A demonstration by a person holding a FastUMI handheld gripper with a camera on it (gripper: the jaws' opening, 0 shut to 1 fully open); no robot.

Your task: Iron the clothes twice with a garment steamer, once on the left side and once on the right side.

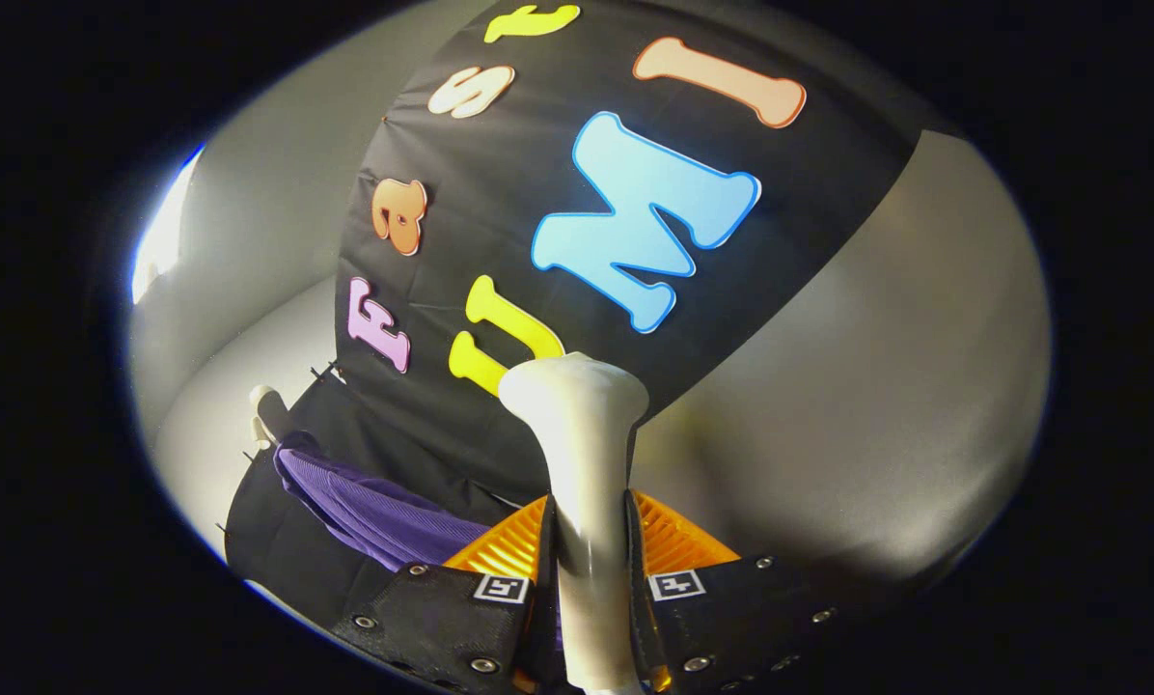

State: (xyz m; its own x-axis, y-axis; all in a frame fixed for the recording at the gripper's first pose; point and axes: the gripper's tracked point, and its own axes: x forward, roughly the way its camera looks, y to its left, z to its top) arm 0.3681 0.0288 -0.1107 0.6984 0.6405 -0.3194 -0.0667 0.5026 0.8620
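Note:
My gripper [589, 526] is shut on the handle of a white garment steamer [577, 434], both fingers pressing its narrow neck. The steamer's wide head rises just ahead of the fingertips and points up and away. A purple ribbed garment [374, 507] hangs to the left of the fingers, below the steamer's head, on a white hanger hook [266, 405] against the black cloth wall. The steamer head is apart from the garment. The garment's lower part is hidden behind my left finger.
The booth's black cloth wall [538, 241] stands behind the garment and steamer. Pale grey booth walls [876, 386] curve around to the right and left. A bright light patch [162, 232] glows on the far left wall.

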